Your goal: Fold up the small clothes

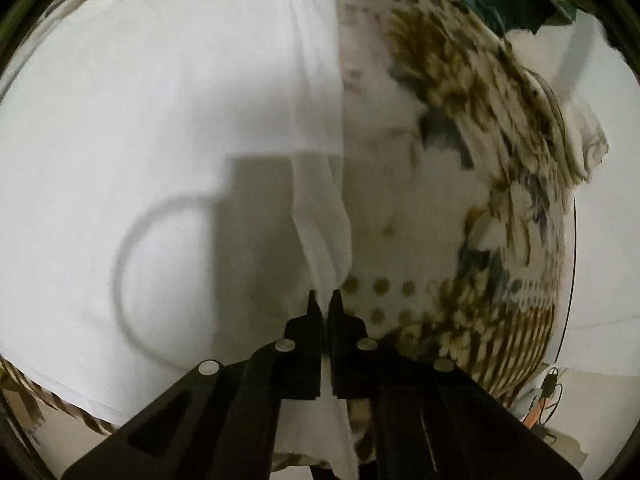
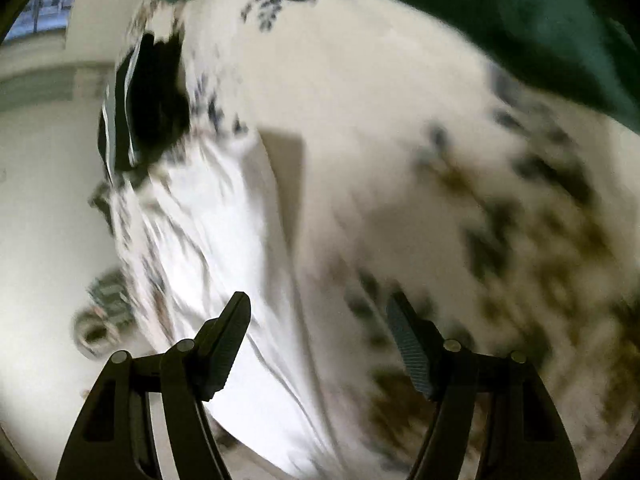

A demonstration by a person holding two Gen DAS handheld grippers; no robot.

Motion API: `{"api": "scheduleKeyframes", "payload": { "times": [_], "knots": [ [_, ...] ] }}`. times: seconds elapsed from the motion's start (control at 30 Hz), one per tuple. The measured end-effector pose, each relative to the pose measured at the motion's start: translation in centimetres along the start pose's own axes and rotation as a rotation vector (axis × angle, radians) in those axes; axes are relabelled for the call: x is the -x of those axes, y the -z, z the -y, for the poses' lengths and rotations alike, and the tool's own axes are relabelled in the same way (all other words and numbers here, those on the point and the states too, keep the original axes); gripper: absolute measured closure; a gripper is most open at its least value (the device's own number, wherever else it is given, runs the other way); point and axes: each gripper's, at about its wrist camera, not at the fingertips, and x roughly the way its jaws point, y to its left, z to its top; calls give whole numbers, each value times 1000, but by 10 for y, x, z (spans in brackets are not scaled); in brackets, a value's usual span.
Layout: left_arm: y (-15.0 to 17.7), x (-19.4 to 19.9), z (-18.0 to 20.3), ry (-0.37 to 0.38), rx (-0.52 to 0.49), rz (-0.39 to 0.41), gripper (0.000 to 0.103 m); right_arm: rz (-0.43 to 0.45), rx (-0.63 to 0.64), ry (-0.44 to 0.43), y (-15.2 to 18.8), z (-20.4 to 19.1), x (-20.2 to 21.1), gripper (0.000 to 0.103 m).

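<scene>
white cotton garment [image 1: 168, 128] lies spread on a patterned bedcover [image 1: 472, 184], its edge fold pinched tight in the left gripper [image 1: 325, 300], fingers clamped on the cloth. right gripper [image 2: 320, 320] hangs above w/ fingers wide, nothing btwn them; view blurred. step in hand looks like the first fold. next: rt needs a 2nd grip on the edge, then both carry it across.

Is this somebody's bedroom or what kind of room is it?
Probably a bedroom or laundry spot at home, though I can't be sure. A patterned bedspread covers the surface, with a white garment and a green garment lying on it.
</scene>
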Motion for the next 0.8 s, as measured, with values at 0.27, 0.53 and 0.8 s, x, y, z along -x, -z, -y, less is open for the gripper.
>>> {"api": "scheduleKeyframes", "payload": {
  "times": [0.27, 0.53, 0.8],
  "knots": [
    [-1, 9, -4, 22, 26, 23, 102, -47, -17, 5, -56, -38, -85, 79],
    [-2, 53, -41, 51, 96, 73, 103, -3, 52, 132, -47, -87, -81, 98],
    [8, 120, -106, 72, 220, 166, 103, 17, 137, 182, -33, -169, -53, 99]
  ]
}}
